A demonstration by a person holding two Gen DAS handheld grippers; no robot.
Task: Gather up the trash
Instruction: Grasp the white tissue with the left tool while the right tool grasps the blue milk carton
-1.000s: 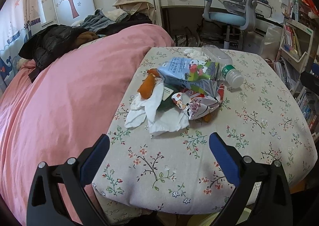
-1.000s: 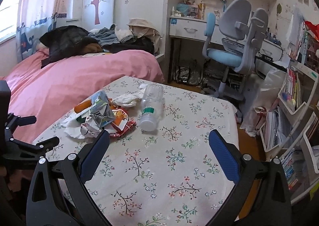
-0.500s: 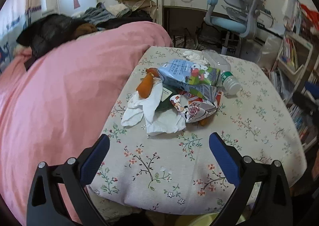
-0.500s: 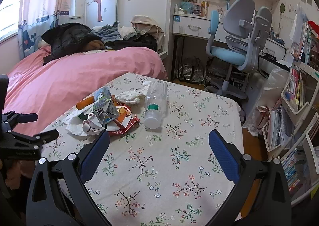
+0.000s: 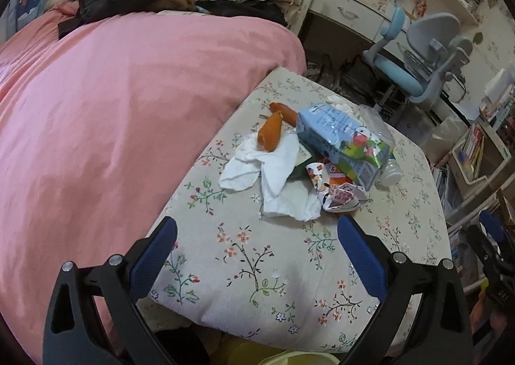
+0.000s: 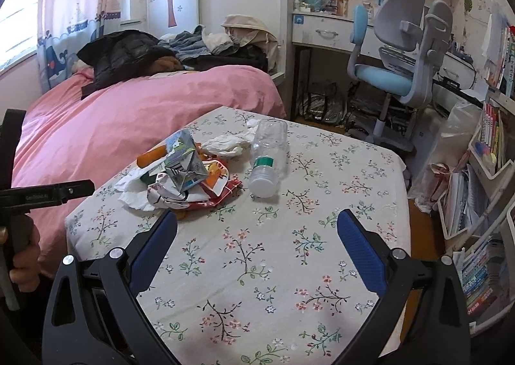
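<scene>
At the near edge of a flower-print table [image 5: 244, 268], the left gripper [image 5: 257, 236] is hovering with its blue fingers [image 5: 154, 255] spread wide and nothing between them; the right gripper [image 6: 257, 233] is hanging over the cloth the same way, spread and empty. By the look of it, collecting is only getting under way: no piece of trash is yet being held or lifted, and the whole job is lying ahead. Just beyond the left gripper, crumpled white tissues [image 5: 273, 178] are sprawling beside a crushed snack wrapper [image 5: 338, 194]. Behind them a flattened blue carton [image 5: 341, 136] is resting on the heap, with two orange carrot-like pieces [image 5: 272, 131] at its left. An empty plastic bottle [image 6: 268, 155] is lying on its side just right of the pile, cap toward the camera. A pink bedspread [image 5: 112, 107] is filling the background. Compared with a second ago, the left gripper is sitting closer and further left, rolled so the pile appears tilted, while the right one is edging slightly nearer; the trash itself is unmoved.
</scene>
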